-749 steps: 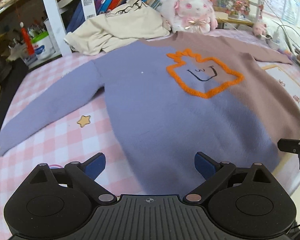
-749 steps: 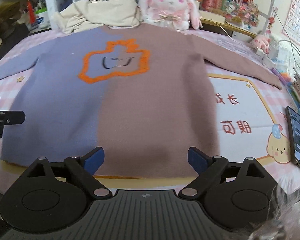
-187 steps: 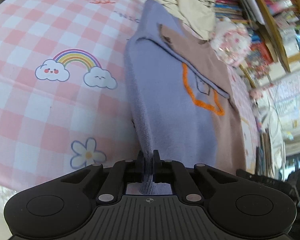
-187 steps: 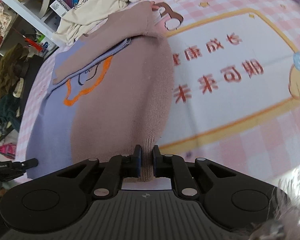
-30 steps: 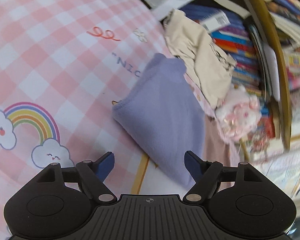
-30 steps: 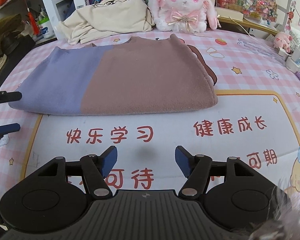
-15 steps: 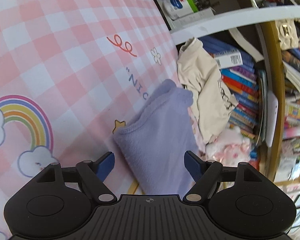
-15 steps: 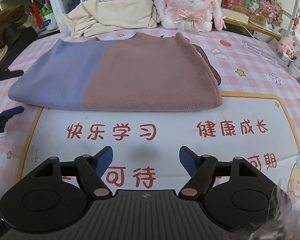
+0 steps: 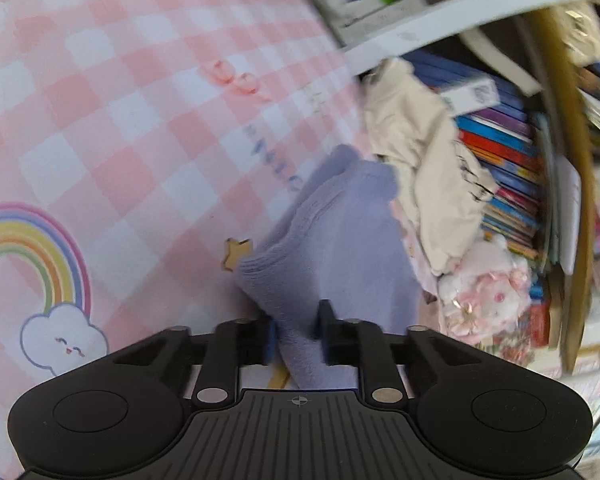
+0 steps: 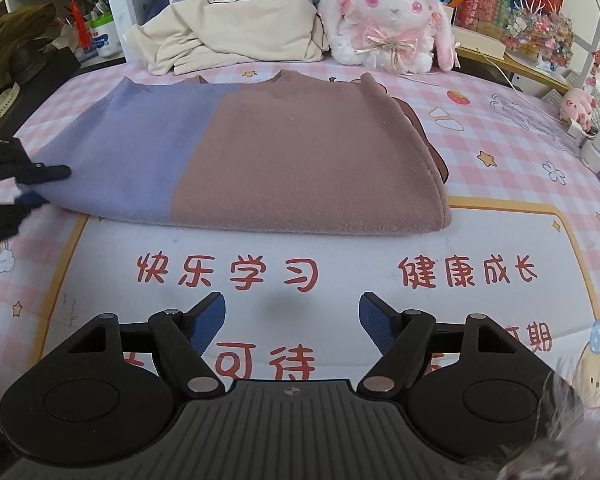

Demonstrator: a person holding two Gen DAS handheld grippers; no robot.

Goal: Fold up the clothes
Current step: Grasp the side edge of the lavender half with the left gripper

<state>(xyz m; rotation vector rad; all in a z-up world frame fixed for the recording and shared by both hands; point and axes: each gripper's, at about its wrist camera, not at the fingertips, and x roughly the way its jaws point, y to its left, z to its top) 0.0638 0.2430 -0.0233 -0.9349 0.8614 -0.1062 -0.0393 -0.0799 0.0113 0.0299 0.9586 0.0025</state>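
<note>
Both jaws differ: left gripper closing on the folded sweater's corner; right gripper wide, empty, short of it.

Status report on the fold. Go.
Left gripper closing on folded sweater's purple corner. Right gripper open, over the mat, empty. Nothing in the way.

Red characters 快乐学习, 健康成长 and 可待 on the table mat; blurred blue letters, perhaps "NIC", on its checks

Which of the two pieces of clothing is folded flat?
The purple and brown sweater on the pink mat. The cream top behind it, beside the bunny toy, lies crumpled in a heap.
</note>
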